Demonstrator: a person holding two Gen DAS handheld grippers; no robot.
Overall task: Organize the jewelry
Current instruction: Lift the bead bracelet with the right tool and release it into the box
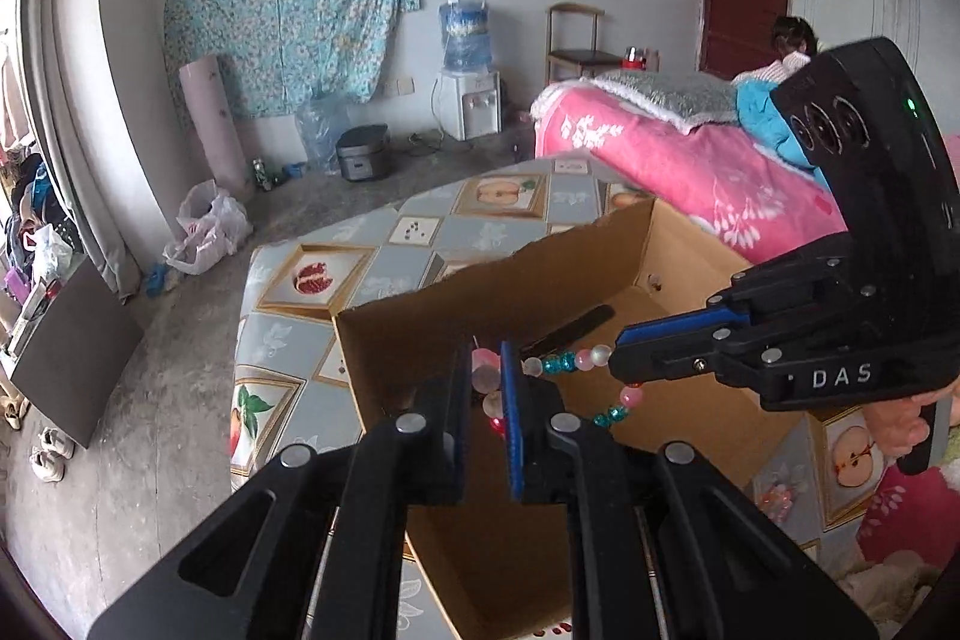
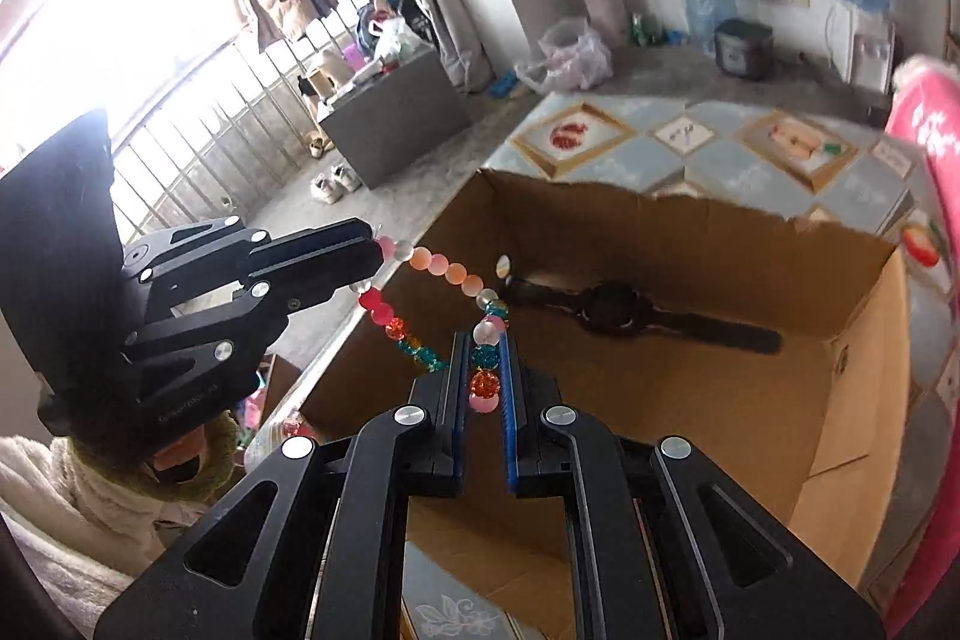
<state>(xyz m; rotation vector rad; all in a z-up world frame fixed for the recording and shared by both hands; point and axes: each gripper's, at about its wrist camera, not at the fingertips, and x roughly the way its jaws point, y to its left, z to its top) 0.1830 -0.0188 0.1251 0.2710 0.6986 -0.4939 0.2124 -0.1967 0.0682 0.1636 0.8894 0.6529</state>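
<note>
My left camera looks down along its fingers, close over the cardboard box [image 1: 420, 340], facing the far wall. My right camera angles down from the other side, window behind. Both share the box, the patterned table [image 2: 690, 160] and the bead bracelet [image 2: 456, 274].

Watch [image 2: 606, 319] in box [image 2: 852, 400]; box on table [image 2: 708, 160]; bracelet [image 2: 444, 274] above box.

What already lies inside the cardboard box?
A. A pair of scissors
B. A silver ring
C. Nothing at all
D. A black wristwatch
D: a black wristwatch lies flat on the floor of the cardboard box, beyond the bead bracelet held between the two grippers.
</note>
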